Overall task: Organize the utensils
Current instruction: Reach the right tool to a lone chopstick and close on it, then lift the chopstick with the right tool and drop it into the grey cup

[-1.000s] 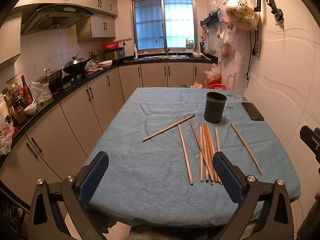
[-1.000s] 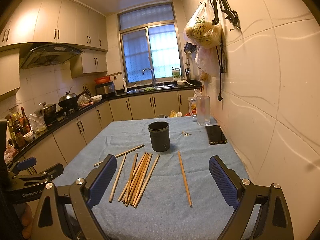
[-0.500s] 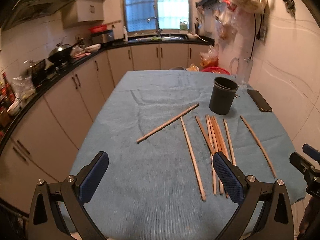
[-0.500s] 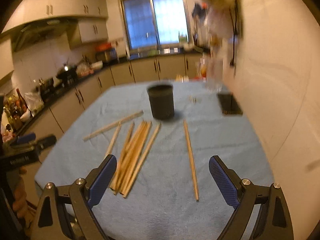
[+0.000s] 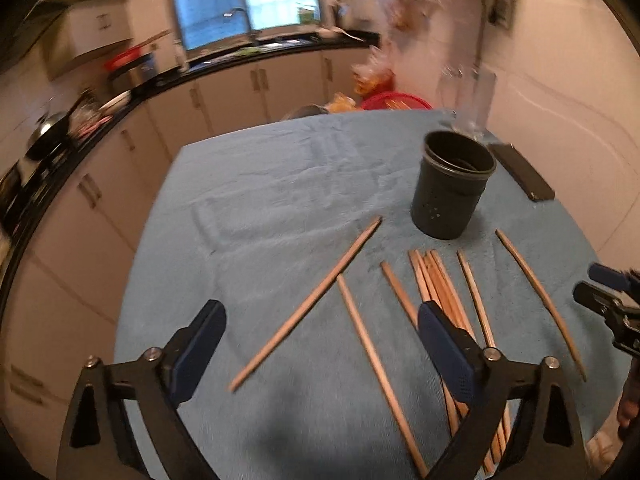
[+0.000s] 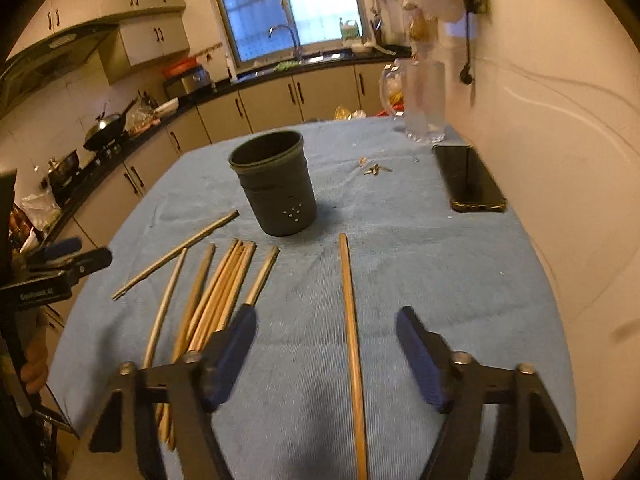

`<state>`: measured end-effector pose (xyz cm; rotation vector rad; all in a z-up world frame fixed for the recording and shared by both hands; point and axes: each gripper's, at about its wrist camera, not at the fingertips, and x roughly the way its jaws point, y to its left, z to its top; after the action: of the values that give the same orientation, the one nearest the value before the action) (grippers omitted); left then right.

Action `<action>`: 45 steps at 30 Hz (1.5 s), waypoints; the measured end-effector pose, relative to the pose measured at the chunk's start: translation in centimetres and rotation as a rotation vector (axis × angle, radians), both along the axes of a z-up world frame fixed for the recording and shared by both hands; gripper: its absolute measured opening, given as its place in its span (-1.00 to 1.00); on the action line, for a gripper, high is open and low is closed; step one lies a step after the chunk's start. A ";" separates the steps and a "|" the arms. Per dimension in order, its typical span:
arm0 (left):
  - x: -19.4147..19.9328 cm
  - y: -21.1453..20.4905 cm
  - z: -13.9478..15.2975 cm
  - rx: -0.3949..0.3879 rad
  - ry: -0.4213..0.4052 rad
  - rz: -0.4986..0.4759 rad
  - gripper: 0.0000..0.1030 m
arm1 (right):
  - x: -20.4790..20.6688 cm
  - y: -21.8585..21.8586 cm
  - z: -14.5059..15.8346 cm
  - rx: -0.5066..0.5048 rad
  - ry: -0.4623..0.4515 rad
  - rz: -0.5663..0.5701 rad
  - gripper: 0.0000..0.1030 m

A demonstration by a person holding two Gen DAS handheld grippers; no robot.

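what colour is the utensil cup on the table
Dark grey, nearly black, with small holes low on its side; the utensil cup shows best in the right wrist view.

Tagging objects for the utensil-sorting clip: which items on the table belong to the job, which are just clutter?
Job:
- loose chopsticks on the blue cloth
- single chopstick lying apart, between the closing right gripper jaws
- dark holder cup

Clutter:
- black phone
- glass pitcher
- small metal bits

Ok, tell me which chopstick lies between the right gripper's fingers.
The lone chopstick lying by itself to the right of the bunch, below the dark cup. It runs straight up between the closing jaws of the right gripper, untouched; the others lie left of the fingers.
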<state>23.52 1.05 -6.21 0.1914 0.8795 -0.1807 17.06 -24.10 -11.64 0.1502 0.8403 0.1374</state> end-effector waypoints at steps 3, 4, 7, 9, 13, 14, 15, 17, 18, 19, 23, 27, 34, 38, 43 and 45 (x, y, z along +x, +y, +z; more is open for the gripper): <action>3.0 -1.1 -0.9 0.022 0.046 -0.070 0.57 | 2.5 -0.1 -1.2 0.023 0.050 0.018 0.17; 4.0 -1.5 -1.3 0.027 0.066 -0.100 0.56 | 3.7 -0.2 -1.9 0.040 0.077 0.023 0.07; 6.8 -2.6 -2.8 0.043 0.122 -0.167 0.51 | 5.9 -0.3 -3.2 0.036 0.129 0.027 -0.18; 8.3 -2.9 -3.5 0.035 0.162 -0.180 0.03 | 7.2 -0.1 -3.8 0.019 0.153 0.041 -0.29; 10.2 -3.6 -4.4 0.010 0.214 -0.205 -0.09 | 9.0 0.1 -4.8 -0.022 0.190 0.051 -0.32; 10.6 -4.0 -4.7 0.013 0.226 -0.222 -0.09 | 9.2 0.1 -4.9 -0.023 0.198 0.058 -0.33; 11.0 -4.5 -5.1 0.023 0.240 -0.235 -0.09 | 9.5 0.1 -5.1 -0.030 0.206 0.063 -0.33; 11.8 -5.5 -6.1 0.068 0.257 -0.250 -0.09 | 10.0 0.3 -5.4 -0.047 0.217 0.072 -0.37; 12.3 -6.0 -6.6 0.097 0.264 -0.247 -0.10 | 10.2 0.4 -5.7 -0.056 0.227 0.072 -0.40; 12.6 -6.2 -6.9 0.117 0.269 -0.243 -0.12 | 10.4 0.5 -5.8 -0.069 0.234 0.069 -0.50; 13.2 -7.5 -7.5 0.133 0.272 -0.257 -0.40 | 10.4 0.6 -5.8 -0.104 0.233 0.067 -0.62; 13.3 -8.5 -7.5 0.127 0.285 -0.266 -0.72 | 10.7 0.9 -5.7 -0.132 0.238 0.060 -0.71; 12.0 -9.0 -6.5 0.134 0.214 -0.233 -0.86 | 11.0 1.2 -5.3 -0.122 0.196 0.044 -0.84; 10.7 -5.8 -1.3 -0.008 0.119 -0.141 -0.86 | 9.5 0.3 -2.1 -0.068 0.097 0.000 -0.84; 6.5 -2.1 4.9 -0.139 -0.006 -0.013 -0.86 | 6.5 -0.5 2.5 -0.015 -0.044 -0.020 -0.85; 4.1 -1.2 6.5 -0.192 -0.047 0.011 -0.86 | 4.9 -0.8 3.9 0.003 -0.095 -0.029 -0.85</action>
<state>27.62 -0.13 0.26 0.0121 0.8116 -0.2479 21.92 -24.86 -7.71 0.1571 0.7433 0.1180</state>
